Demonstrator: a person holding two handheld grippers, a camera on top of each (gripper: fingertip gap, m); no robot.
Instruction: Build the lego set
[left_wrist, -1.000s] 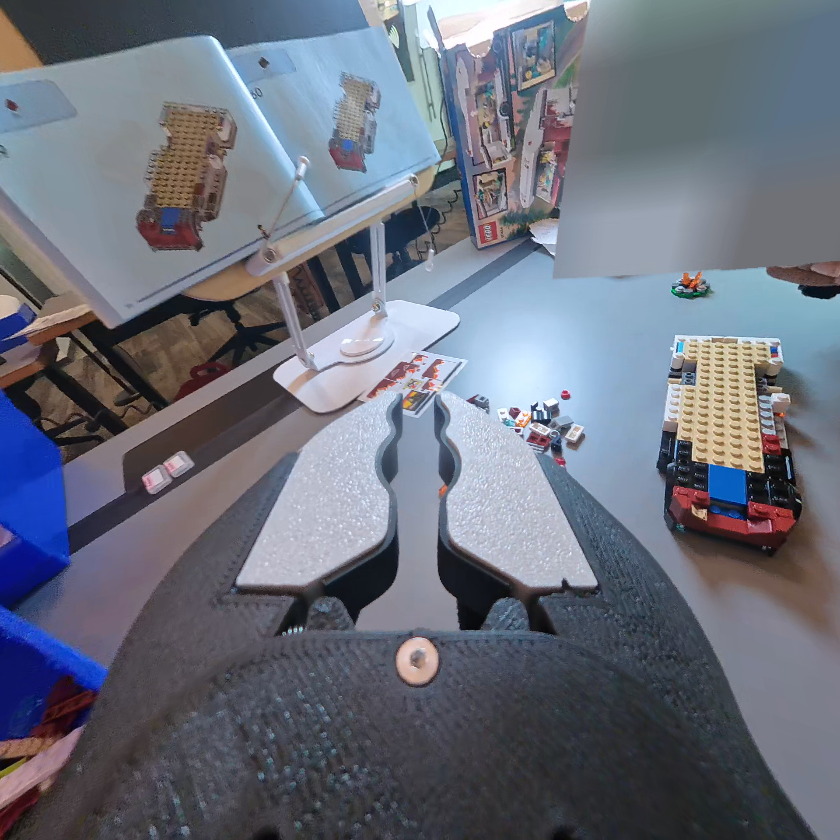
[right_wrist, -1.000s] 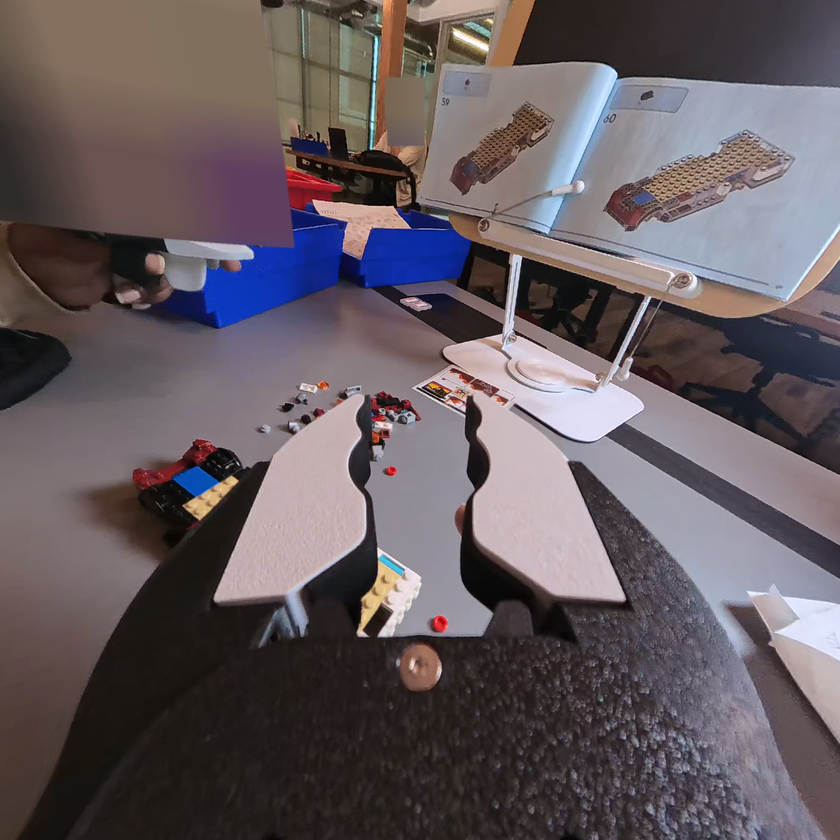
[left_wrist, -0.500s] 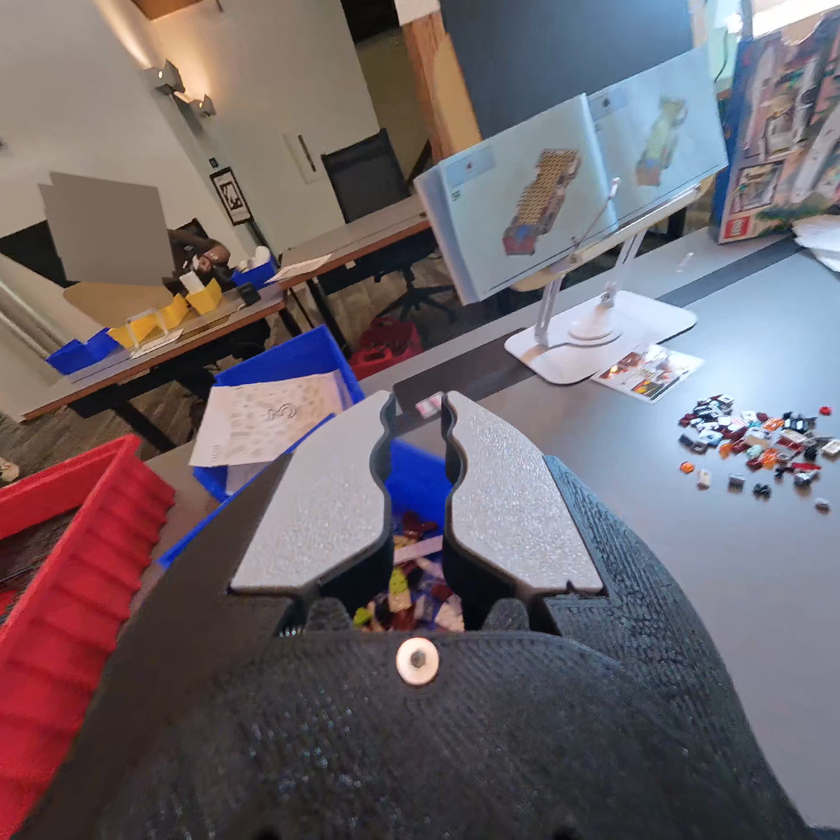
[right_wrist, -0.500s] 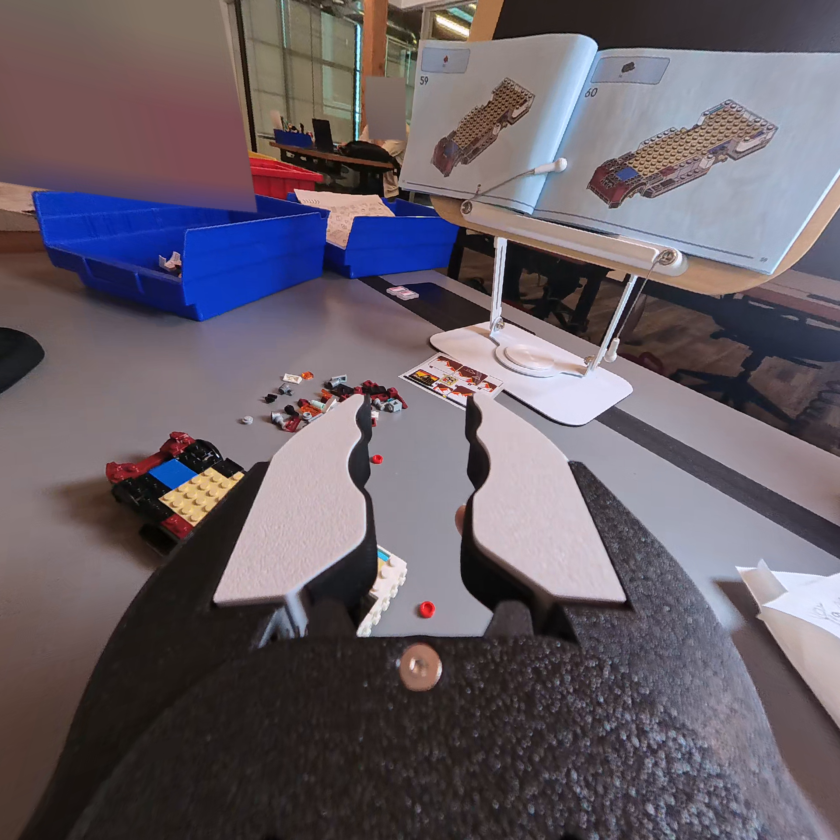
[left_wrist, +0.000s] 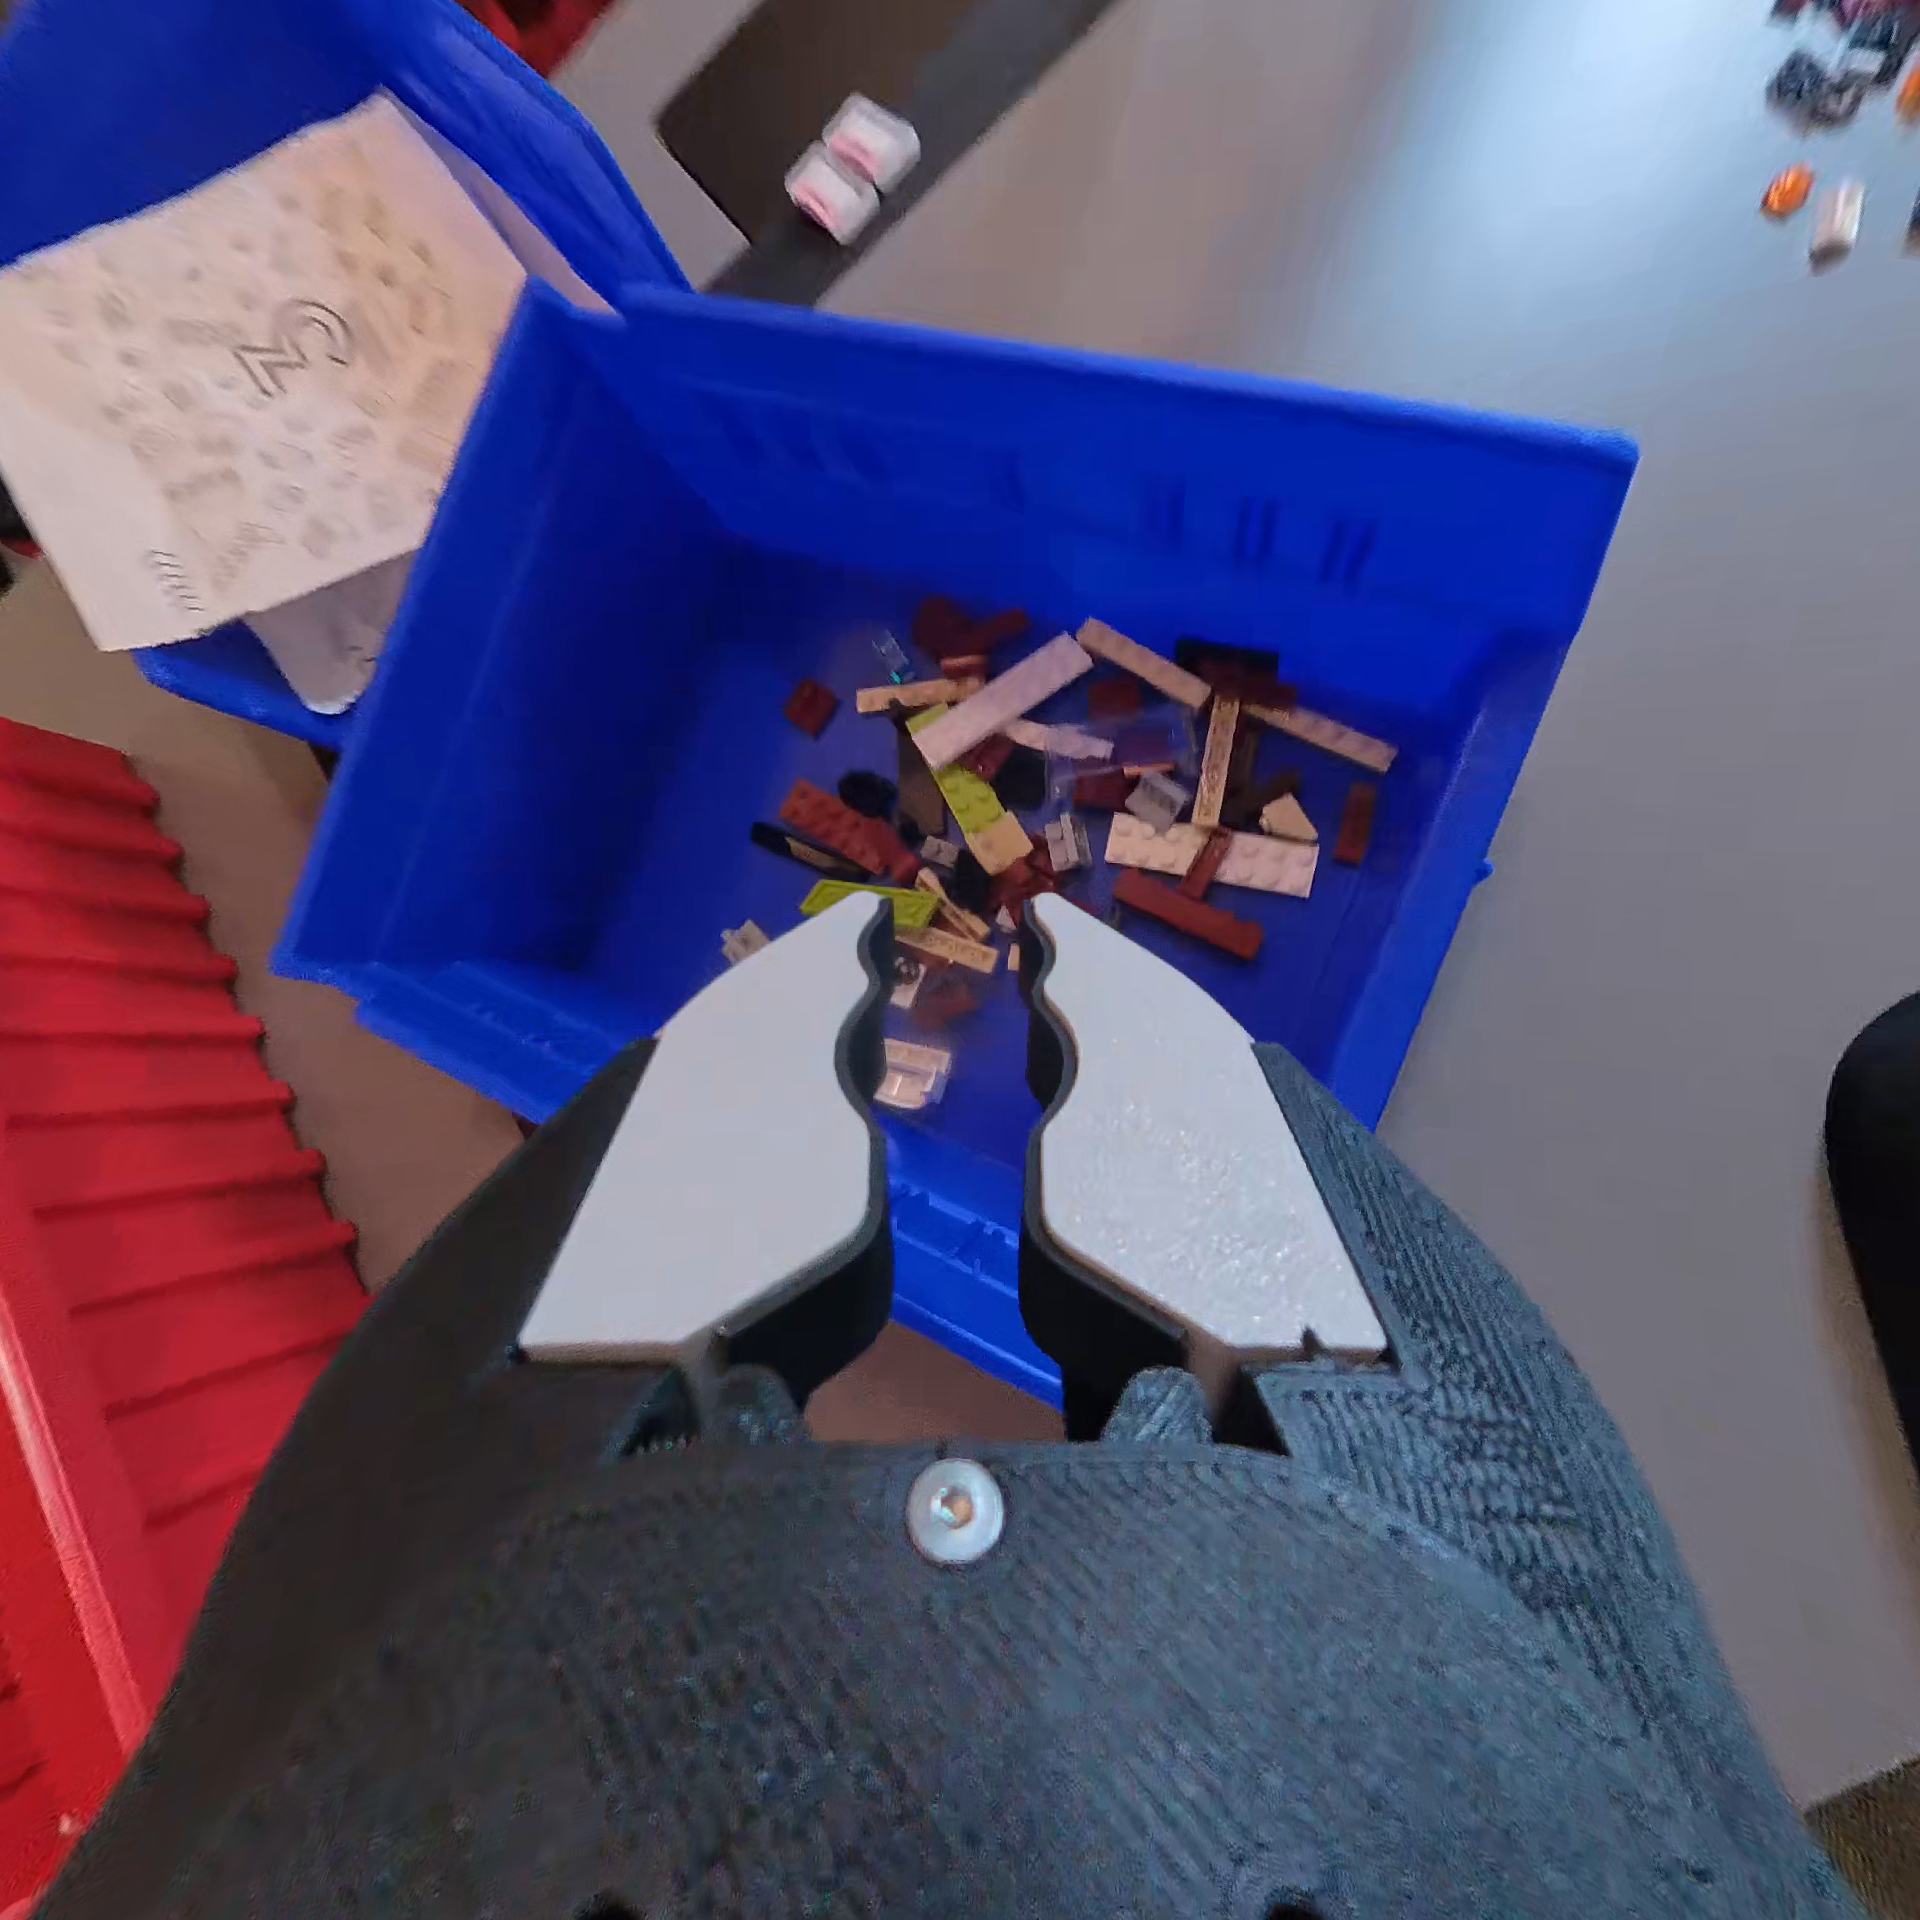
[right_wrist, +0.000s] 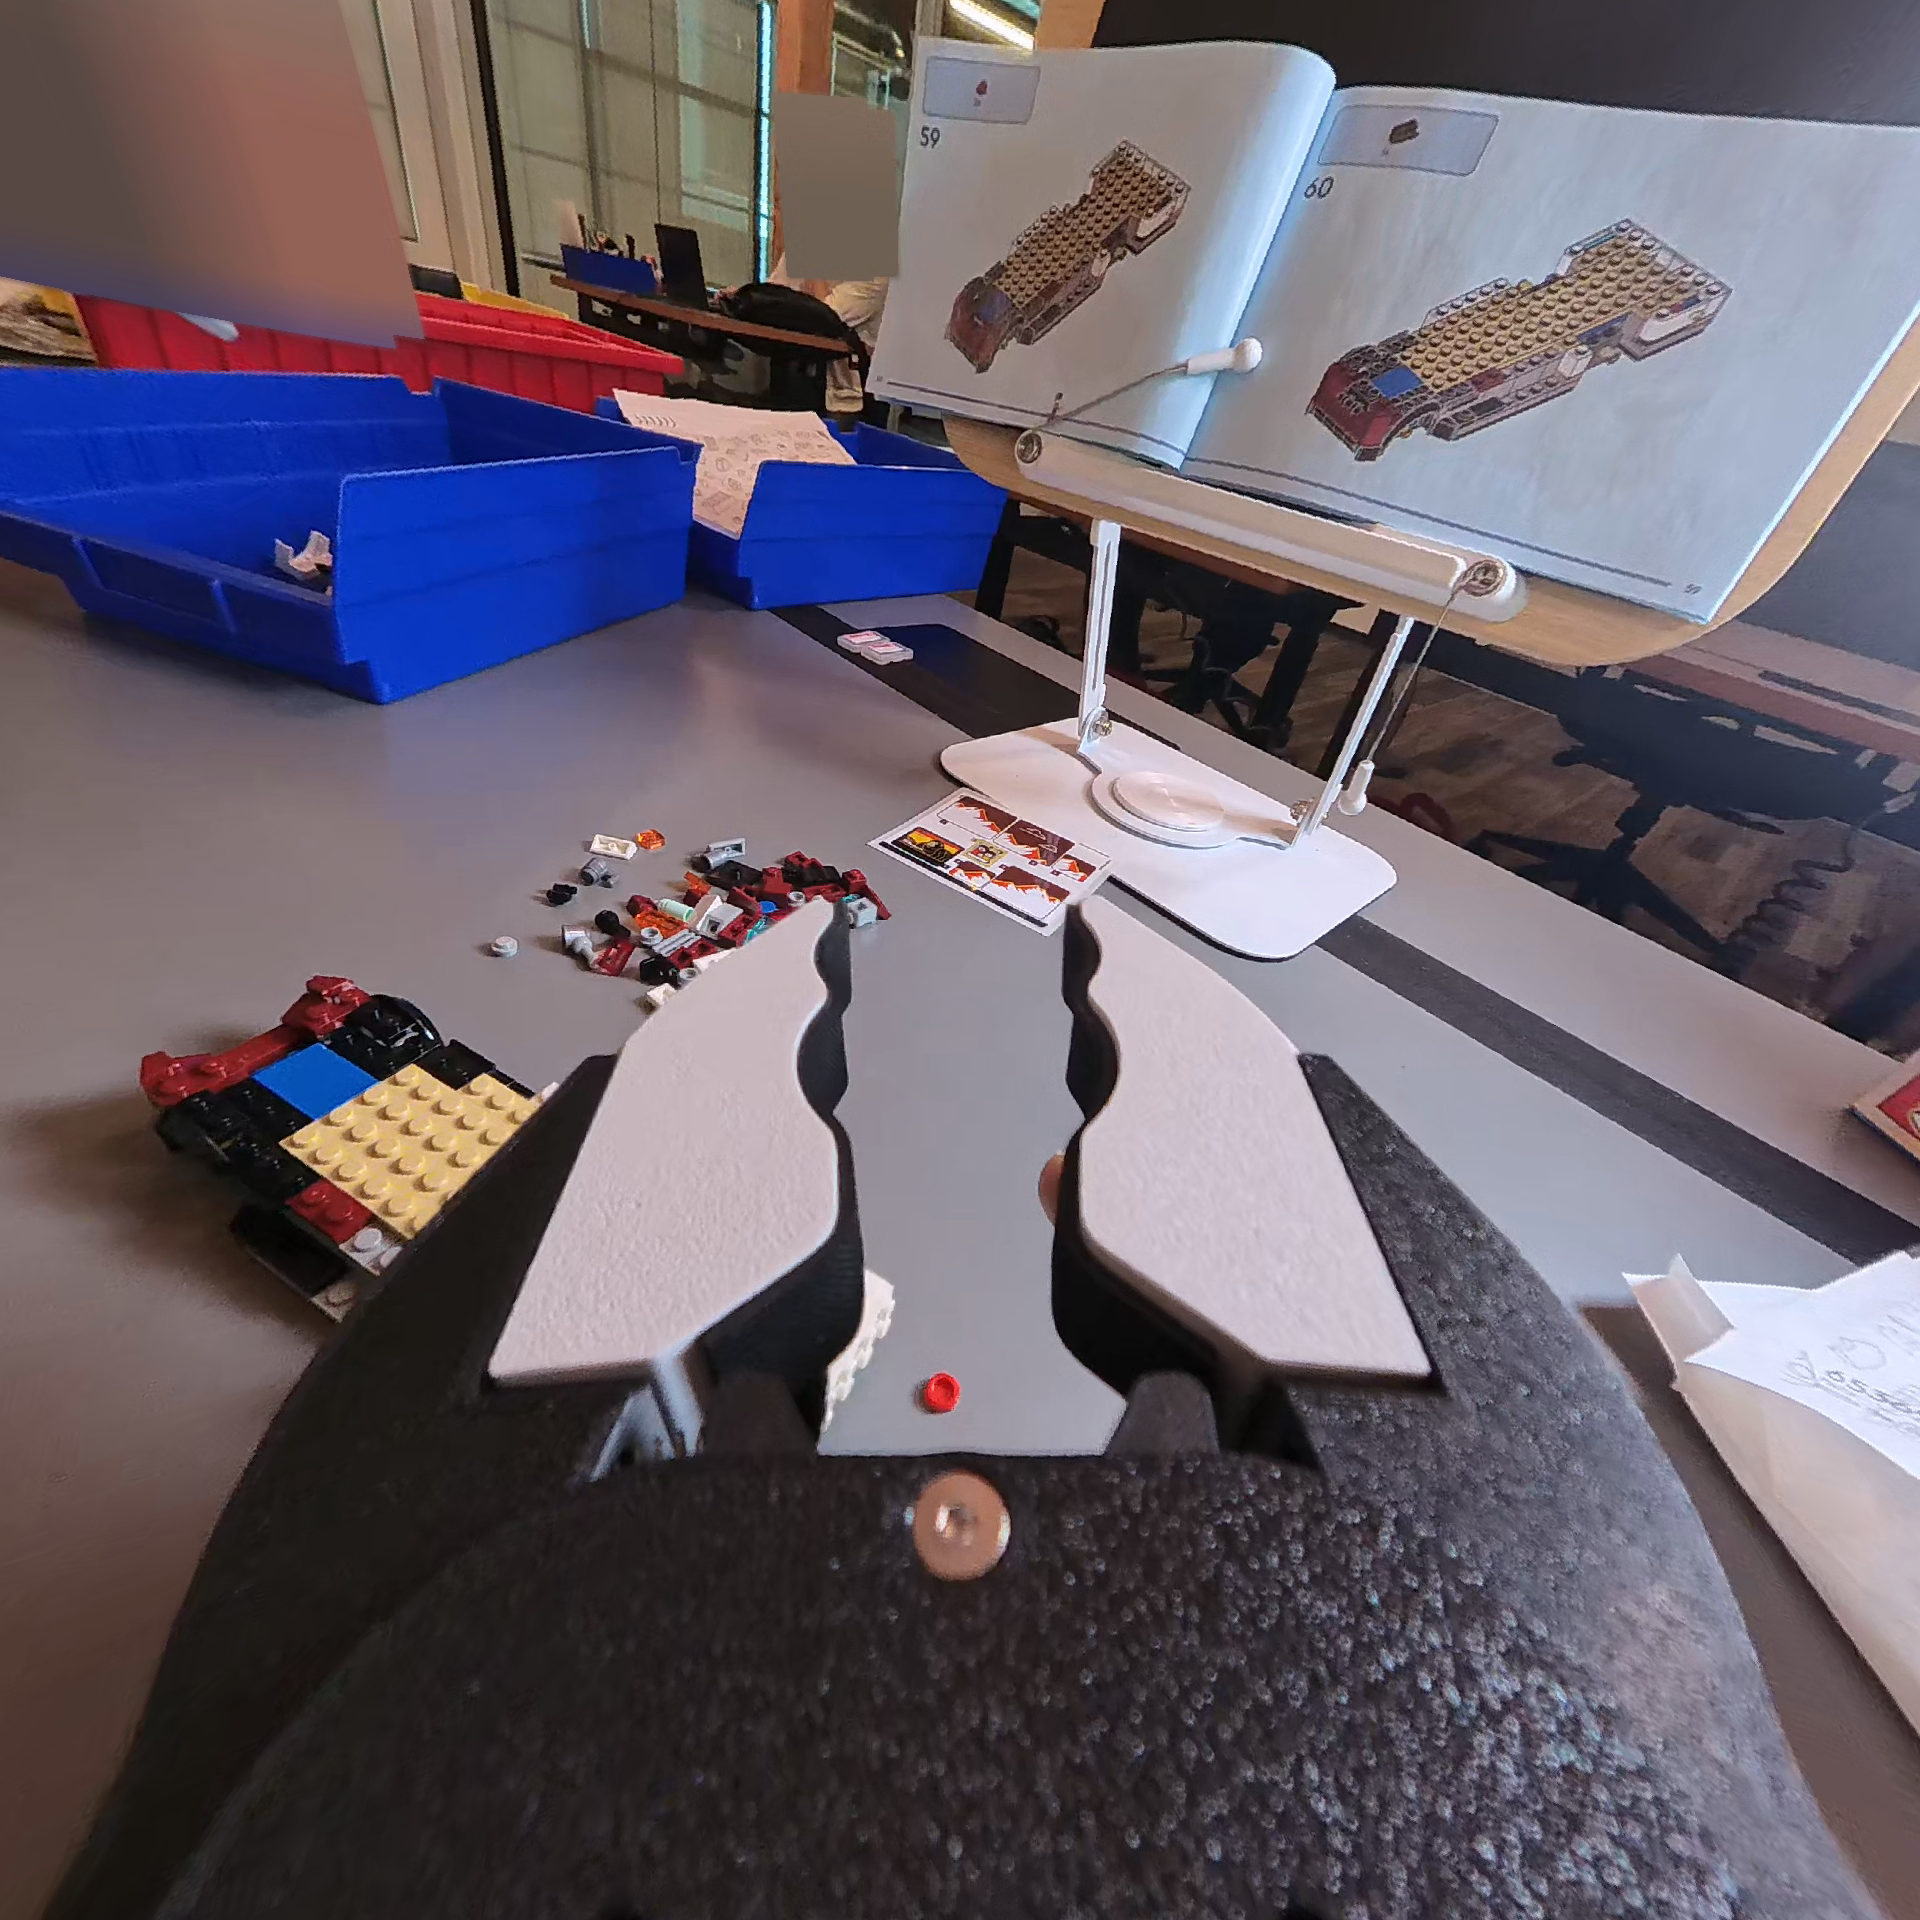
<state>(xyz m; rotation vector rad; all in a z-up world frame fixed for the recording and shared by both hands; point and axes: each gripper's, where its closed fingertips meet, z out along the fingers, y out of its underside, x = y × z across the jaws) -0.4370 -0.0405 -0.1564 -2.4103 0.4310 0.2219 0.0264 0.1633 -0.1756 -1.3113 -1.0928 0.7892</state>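
So my left gripper (left_wrist: 954, 914) has swung a long way since a second ago: back then it looked across the grey table (left_wrist: 1558, 312) at the book stand and the brick-built vehicle, half a second ago it was tilted up over the bins, and now it points almost straight down into a blue bin (left_wrist: 1039, 416) full of loose bricks (left_wrist: 1091, 769). Its jaws also stand a bit wider apart than they did then, and nothing is clamped between them; the pile of tan, white, dark red and lime plates lies below the fingertips, in the half of the bin nearer the open table. A second blue bin with a printed sheet (left_wrist: 229, 353) sits just beside it, and a red bin (left_wrist: 125, 1039) is on the other side. My right gripper (right_wrist: 951, 914) has barely shifted; it hangs over the table with its jaws well apart and nothing between the pads. The half-built vehicle (right_wrist: 332, 1122) lies to its left, partly hidden under the left finger, a scatter of small parts (right_wrist: 717, 914) sits just beyond that fingertip, a sticker sheet (right_wrist: 992, 857) is just ahead, and a tiny red stud (right_wrist: 940, 1392) rests on the table between the finger bases. The instruction book (right_wrist: 1403, 291) stands open on its white stand (right_wrist: 1174, 831) ahead.
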